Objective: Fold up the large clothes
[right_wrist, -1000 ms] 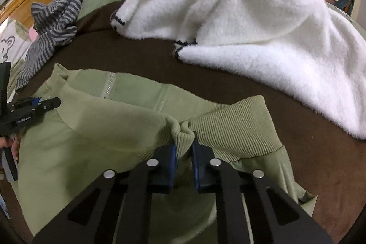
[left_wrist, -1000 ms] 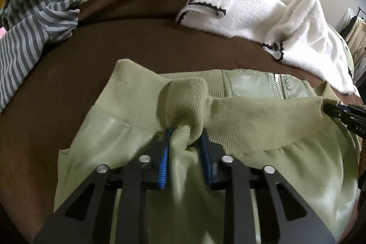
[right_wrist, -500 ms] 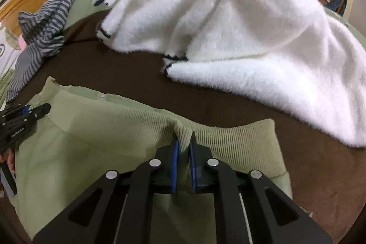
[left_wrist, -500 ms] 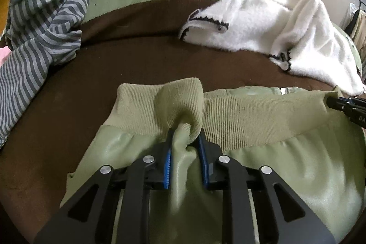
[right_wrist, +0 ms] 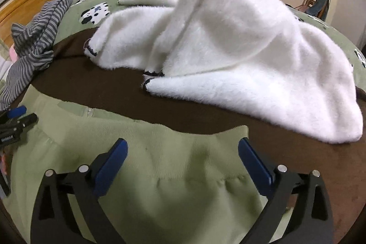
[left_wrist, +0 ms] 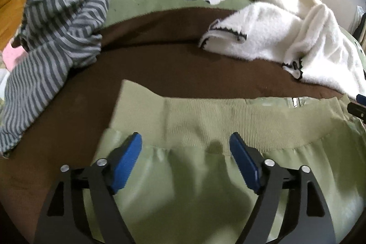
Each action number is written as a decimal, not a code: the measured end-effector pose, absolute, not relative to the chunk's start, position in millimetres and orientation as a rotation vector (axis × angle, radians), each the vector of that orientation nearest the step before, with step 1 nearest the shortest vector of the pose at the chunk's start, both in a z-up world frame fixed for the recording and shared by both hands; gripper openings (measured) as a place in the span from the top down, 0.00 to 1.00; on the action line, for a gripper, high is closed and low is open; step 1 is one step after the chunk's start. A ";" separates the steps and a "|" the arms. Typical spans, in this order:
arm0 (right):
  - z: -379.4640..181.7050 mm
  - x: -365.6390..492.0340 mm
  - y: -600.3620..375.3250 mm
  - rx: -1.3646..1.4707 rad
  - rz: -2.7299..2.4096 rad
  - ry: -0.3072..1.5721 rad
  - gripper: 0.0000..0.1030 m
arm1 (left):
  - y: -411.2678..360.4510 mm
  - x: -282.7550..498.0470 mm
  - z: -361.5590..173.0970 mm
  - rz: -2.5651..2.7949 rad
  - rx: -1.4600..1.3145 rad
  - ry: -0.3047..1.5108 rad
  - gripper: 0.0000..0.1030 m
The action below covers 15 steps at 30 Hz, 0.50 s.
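Beneath both opening claws (left_wrist: 185, 141) (right_wrist: 181, 148) the jacket's hem (left_wrist: 228, 120) lay released, nothing pinched; best lifted clear without snagging.

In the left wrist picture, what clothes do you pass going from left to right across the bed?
Striped grey top → green jacket → fluffy white coat.

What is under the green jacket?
The green jacket lies on the brown blanket, which shows around it. Whatever sits beneath the jacket's middle is covered, so that cannot be seen.
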State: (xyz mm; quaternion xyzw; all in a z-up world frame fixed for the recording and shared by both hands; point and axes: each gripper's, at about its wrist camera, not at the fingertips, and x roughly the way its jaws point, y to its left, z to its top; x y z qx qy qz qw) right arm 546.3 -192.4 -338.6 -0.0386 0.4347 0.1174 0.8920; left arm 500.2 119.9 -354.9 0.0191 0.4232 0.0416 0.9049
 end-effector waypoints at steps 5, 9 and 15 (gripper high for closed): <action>-322.6 524.4 -201.6 -0.116 0.232 0.890 0.06 | 123.9 487.4 -333.4 0.063 0.022 0.856 0.18; -302.1 499.2 -211.5 -0.072 0.232 0.839 0.06 | 114.8 472.7 -317.2 0.031 0.024 0.860 0.18; -277.6 471.7 -213.8 -0.050 0.240 0.788 0.06 | 96.1 455.3 -304.6 -0.006 0.027 0.862 0.10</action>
